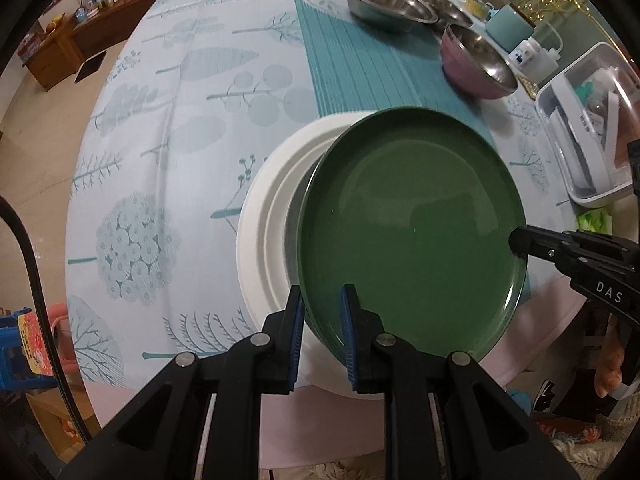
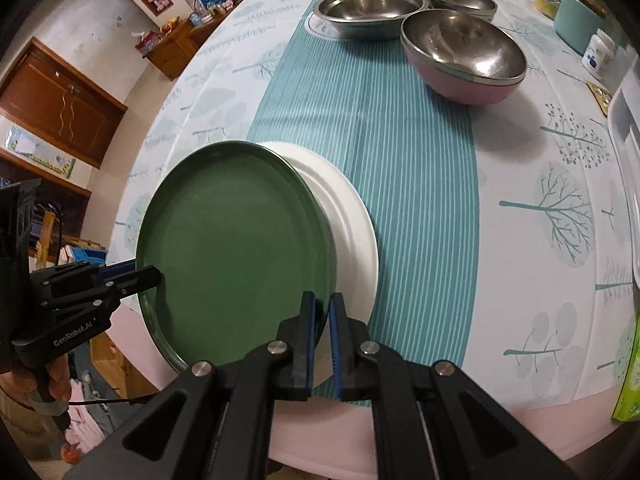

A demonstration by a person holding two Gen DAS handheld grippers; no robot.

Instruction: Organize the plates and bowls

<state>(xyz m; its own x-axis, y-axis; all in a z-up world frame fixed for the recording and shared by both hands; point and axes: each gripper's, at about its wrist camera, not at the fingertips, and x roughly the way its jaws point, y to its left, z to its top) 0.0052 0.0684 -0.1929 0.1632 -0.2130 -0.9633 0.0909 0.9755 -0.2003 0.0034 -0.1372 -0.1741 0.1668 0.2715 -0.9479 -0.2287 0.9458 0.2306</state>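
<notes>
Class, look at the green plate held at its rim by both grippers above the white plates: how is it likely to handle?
The green plate looks rigid, so it probably won't flex. Its glossy surface suggests it could slip in the left gripper or right gripper. Likely fragile if it knocks the white plates.

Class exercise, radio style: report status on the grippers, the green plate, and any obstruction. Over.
Left gripper and right gripper both shut on green plate rim. Plate held over white plate, offset. Steel bowls farther back, nothing blocking.

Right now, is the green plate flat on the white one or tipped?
Tipped: the green plate slants above the white plate, gap showing underneath.
</notes>
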